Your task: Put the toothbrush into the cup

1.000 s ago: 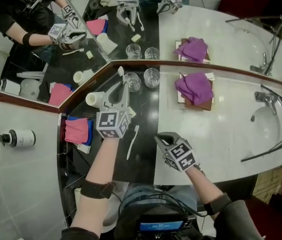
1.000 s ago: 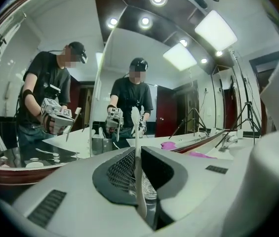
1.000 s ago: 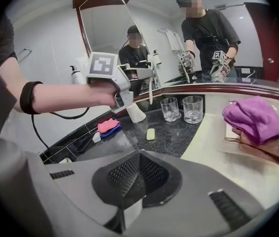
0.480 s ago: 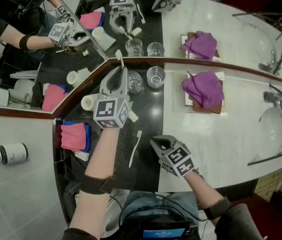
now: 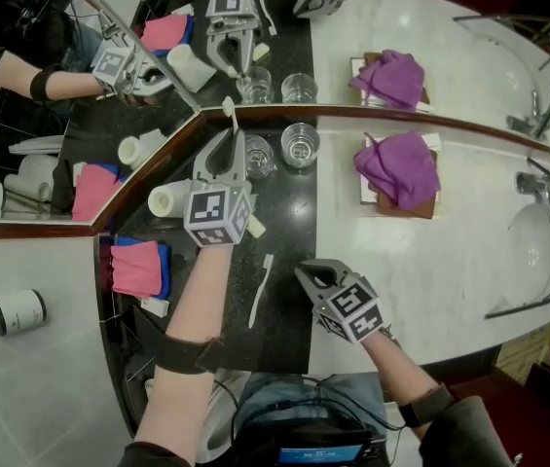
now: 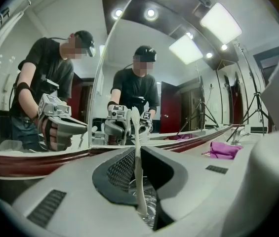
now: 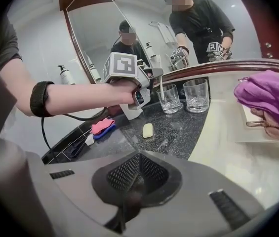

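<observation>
Left tongs (image 5: 226,149) (image 6: 139,158) are clamping narrowly on a slim white plastic toothbrush (image 5: 228,115) (image 6: 136,127). The handle is pinched between the mesh pads and the brush end is sticking up past the tips toward the mirror (image 5: 158,76). The toothbrush is hanging above the black speckled stone surface (image 5: 289,212), just beside the nearer clear glass cup (image 5: 258,156) (image 7: 169,98) and not inside it; that cup is showing low between the jaws in the left gripper view. A second clear glass tumbler (image 5: 300,145) is standing just right of the first. Right tongs (image 5: 307,276) (image 7: 138,171) are sitting fully closed with nothing in them, hovering over the near edge of the surface. A second white toothbrush (image 5: 261,288) is lying flat on the dark stone between the two tongs. A pale yellow soap bar (image 7: 148,130) is lying near the left tongs. A crumpled purple cloth (image 5: 398,168) is resting on the white marble part, well apart from the cup.
</observation>
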Available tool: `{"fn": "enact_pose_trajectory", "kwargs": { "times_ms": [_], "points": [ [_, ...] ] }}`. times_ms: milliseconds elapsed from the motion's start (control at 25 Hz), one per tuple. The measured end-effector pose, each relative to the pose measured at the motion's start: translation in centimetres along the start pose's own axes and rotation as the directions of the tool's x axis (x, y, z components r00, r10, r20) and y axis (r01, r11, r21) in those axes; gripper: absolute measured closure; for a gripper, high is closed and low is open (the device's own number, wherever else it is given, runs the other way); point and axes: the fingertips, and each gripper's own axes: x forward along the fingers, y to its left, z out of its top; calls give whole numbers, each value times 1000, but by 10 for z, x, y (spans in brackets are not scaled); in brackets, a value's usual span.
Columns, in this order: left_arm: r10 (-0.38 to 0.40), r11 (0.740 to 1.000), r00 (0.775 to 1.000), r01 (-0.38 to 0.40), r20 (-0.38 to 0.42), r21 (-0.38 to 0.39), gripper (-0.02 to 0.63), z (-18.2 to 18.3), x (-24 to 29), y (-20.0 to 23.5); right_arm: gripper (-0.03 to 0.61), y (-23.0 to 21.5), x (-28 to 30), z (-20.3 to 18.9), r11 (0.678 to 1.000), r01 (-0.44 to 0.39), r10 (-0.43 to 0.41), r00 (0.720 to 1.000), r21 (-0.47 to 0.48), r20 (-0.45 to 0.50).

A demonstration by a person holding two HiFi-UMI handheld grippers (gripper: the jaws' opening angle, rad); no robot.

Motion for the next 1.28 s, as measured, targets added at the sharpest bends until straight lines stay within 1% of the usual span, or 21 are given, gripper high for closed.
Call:
{"fn": "enact_pose_trajectory", "kwargs": {
  "times_ms": [320, 520, 560, 640, 720, 840, 1080, 1280],
  "points": [
    [42, 999, 996, -41, -84, 7, 577, -32, 0, 2, 572, -4, -3, 0, 1000, 4, -4, 1000, 19, 4],
    [74, 997, 992, -74, -107, 4, 572, -36, 2, 8, 572, -4, -4, -1, 1000, 6, -6, 1000, 30, 3],
    [79, 997, 990, -79, -114, 6, 569, -37, 2, 8, 572, -4, -5, -2, 999, 5, -5, 1000, 32, 2],
    [87, 996, 987, -86, -137, 12, 536, -42, 2, 10, 572, -4, -5, -4, 999, 5, -5, 1000, 34, 2],
    [91, 996, 984, -89, -152, 15, 523, -46, 2, 10, 572, -6, -6, -6, 999, 7, -7, 1000, 33, 3],
    [94, 996, 984, -94, -153, 10, 511, -46, 1, 8, 572, -5, -7, -3, 999, 5, -5, 1000, 37, 7],
    [111, 994, 982, -111, -155, 12, 511, -37, -9, 5, 572, -4, -16, 0, 999, 11, -11, 1000, 32, 11],
    [110, 994, 978, -107, -178, 24, 512, -24, -35, -9, 572, -11, -36, -2, 998, 47, -48, 999, 29, 19]
  ]
}}
